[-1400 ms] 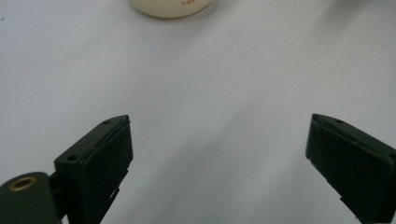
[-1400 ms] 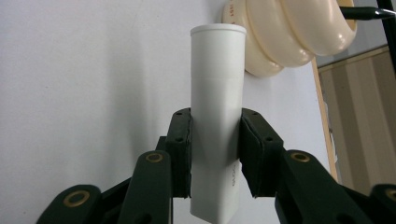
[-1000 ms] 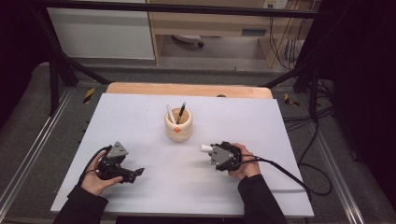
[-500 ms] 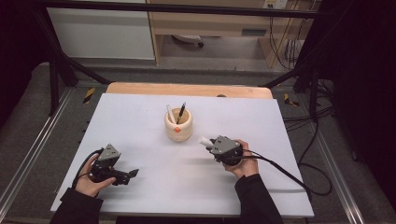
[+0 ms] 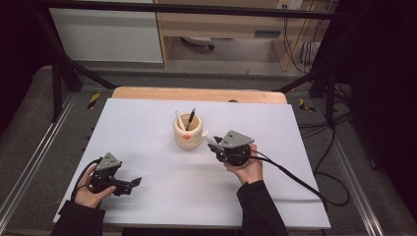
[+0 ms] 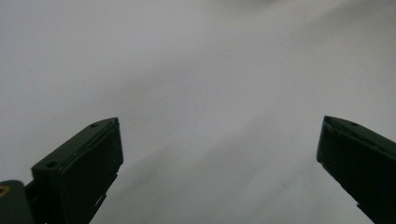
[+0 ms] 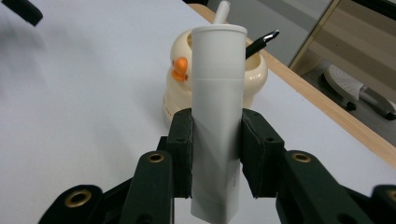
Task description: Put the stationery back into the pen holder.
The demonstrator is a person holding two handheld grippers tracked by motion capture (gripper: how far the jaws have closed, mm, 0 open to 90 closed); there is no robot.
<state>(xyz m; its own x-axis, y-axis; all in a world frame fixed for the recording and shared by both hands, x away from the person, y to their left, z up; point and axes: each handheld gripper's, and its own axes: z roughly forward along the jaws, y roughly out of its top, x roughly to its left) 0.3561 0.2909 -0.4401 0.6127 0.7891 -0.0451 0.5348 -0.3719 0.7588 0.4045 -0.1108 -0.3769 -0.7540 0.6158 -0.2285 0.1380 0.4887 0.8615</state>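
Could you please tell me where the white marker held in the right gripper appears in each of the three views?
High view: white marker just right of centre, beside the duck pen holder.
Left gripper view: bare white table between open jaws.
Right gripper view: marker upright at centre, clamped.
Shared landmark: duck pen holder.

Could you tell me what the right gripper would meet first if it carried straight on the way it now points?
Probably the duck-shaped pen pot, which stands just beyond the white marker clamped in the right gripper; the marker's tip would likely touch first, though depth is unclear.

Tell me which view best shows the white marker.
The right gripper view: the white marker stands close up, clamped between the right gripper's pads. The high view shows a small tip; the left gripper view shows white table.
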